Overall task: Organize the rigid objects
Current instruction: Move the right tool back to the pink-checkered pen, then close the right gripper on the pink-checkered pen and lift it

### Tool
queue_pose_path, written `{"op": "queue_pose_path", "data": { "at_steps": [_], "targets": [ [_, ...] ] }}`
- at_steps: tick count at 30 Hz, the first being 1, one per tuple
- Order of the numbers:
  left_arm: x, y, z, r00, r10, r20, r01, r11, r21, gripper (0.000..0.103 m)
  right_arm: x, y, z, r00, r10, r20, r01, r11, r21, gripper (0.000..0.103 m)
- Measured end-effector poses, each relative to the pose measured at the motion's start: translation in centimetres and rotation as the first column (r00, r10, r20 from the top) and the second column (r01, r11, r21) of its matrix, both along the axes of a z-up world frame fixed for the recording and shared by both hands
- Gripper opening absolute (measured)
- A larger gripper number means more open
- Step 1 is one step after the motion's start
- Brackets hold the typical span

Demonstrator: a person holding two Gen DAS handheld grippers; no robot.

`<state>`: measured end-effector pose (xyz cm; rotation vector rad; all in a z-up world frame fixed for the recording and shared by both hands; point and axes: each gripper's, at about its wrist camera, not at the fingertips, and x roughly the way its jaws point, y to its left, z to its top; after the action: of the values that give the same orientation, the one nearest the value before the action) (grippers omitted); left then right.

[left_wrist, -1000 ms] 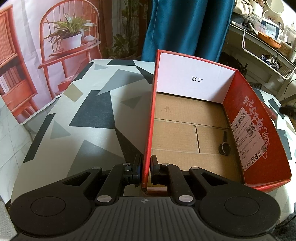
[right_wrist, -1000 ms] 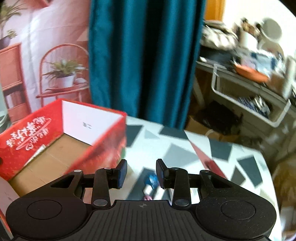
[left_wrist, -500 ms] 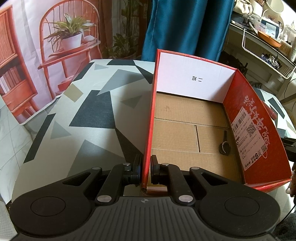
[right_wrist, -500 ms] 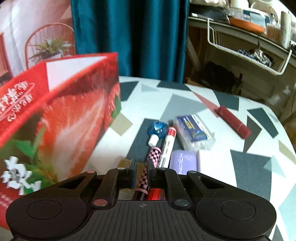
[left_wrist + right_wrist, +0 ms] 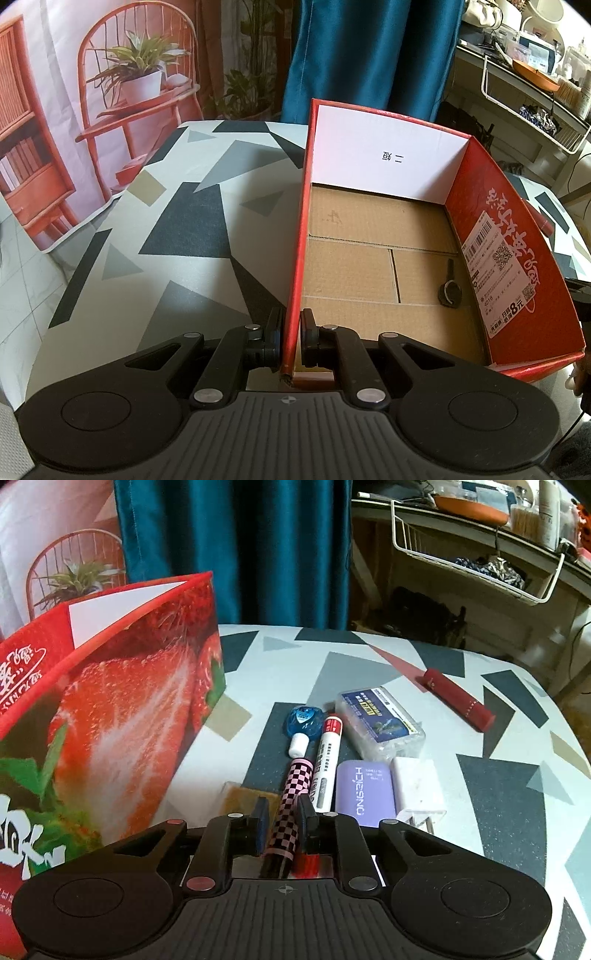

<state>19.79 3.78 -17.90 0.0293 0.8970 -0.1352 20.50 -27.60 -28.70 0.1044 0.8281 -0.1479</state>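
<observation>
1. At the near edge of the table (image 5: 480,849): right gripper (image 5: 282,814) pressed on the pink checkered pen (image 5: 291,805), pads on both sides, pen lying flat and pointing away.
2. Just beside it, to the right: white marker (image 5: 327,760), almost touching the pen. Risk: dragged along or rolled when the pen goes up.
3. A little further: purple case (image 5: 365,794), white charger (image 5: 417,786), blue correction tape (image 5: 303,725), clear plastic box (image 5: 380,723); far right, red tube (image 5: 458,698), well apart.
4. Near left corner of the red box (image 5: 509,236): left gripper (image 5: 291,336) pinched on the wall. Small black object (image 5: 448,288) already inside.
5. Possible trouble: grip near one end, so pen may tilt and slip; tall box wall may be hit if lifted too low.
</observation>
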Motion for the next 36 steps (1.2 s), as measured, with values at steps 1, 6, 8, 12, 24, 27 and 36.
{"op": "queue_pose_path", "data": {
  "at_steps": [1,6,8,12,24,27,36],
  "targets": [
    [0.0,0.0,0.0,1.0,0.0,0.001,0.0,1.0,0.001,0.011,-0.1,0.0,0.0,1.0,-0.006,-0.003,0.006,1.0,0.008,0.015],
    [-0.1,-0.1,0.0,1.0,-0.002,0.006,0.002,1.0,0.01,0.011,-1.1,-0.4,-0.1,0.999,-0.039,-0.002,0.039,0.997,0.066,0.013],
    [-0.1,-0.1,0.0,1.0,-0.004,0.005,0.004,1.0,0.011,0.011,-1.5,-0.5,-0.2,0.998,-0.056,0.009,0.055,0.995,0.083,0.013],
    [0.0,0.0,0.0,1.0,-0.01,0.005,0.01,1.0,0.011,0.011,-1.9,-0.4,-0.4,0.997,-0.075,0.026,0.073,0.993,0.092,0.013],
    [-0.1,0.0,-0.1,1.0,-0.009,0.006,0.009,1.0,0.01,0.011,-2.2,0.5,-0.1,0.999,-0.044,-0.006,0.045,0.995,0.088,0.016],
    [-0.1,0.1,-0.1,1.0,-0.009,0.005,0.009,1.0,0.008,0.011,-1.9,0.8,-0.1,0.999,-0.021,-0.025,0.023,0.996,0.084,0.019],
    [0.0,0.0,-0.1,1.0,-0.009,0.004,0.009,1.0,0.005,0.011,-2.0,0.8,-0.4,0.999,-0.015,-0.032,0.018,0.996,0.082,0.017]
  ]
}}
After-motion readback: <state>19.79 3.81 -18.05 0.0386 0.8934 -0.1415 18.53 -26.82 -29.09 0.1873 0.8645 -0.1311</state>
